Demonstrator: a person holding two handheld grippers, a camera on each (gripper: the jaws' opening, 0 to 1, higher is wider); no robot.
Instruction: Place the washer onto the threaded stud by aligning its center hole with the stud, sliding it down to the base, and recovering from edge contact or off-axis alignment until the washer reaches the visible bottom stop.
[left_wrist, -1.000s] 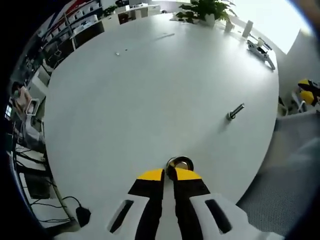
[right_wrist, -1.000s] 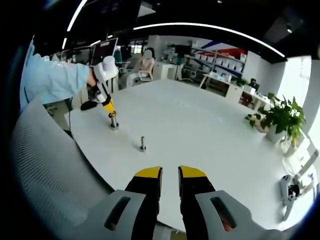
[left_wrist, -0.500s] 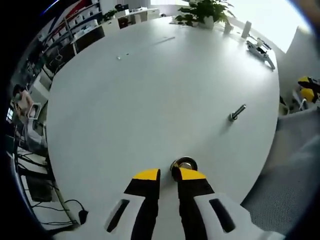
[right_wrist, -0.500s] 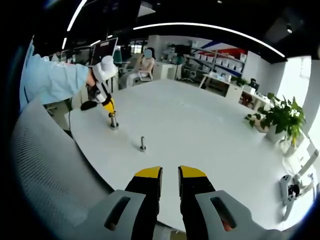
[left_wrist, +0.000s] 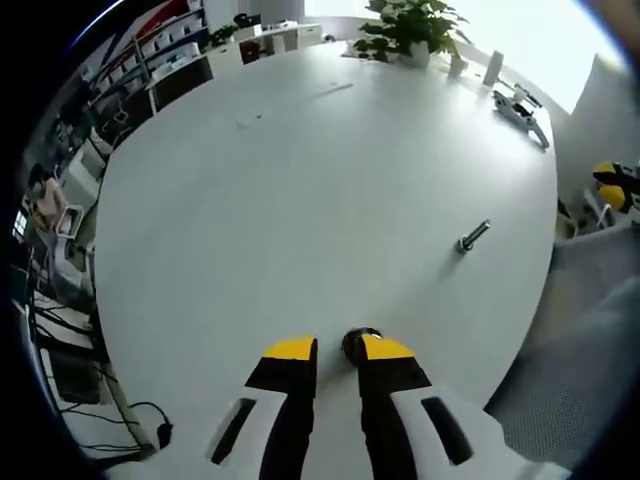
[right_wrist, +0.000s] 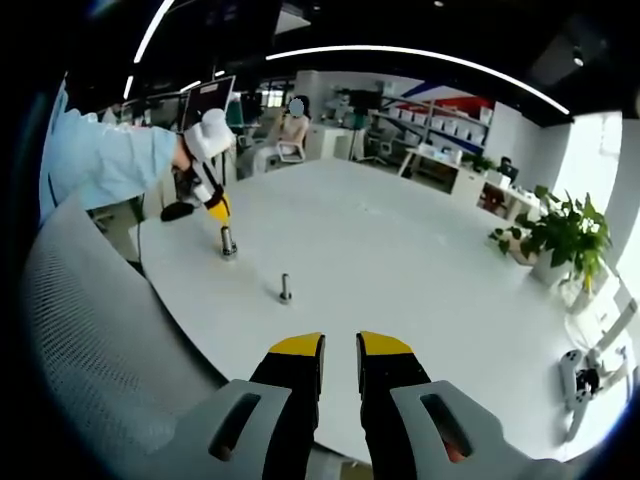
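Bright window glare, fisheye-warped edges

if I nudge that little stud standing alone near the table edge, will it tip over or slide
The stud looks tall and thin on a small base, so a nudge near its top would probably tip it. It looks like metal on the smooth white table, so a low push might slide it instead. Once down, its round shank would likely roll.

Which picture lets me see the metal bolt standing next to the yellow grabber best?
The right gripper view: there the stud stands whole and upright on the table, just under the left gripper. In the left gripper view, that gripper's own tip hides most of it.
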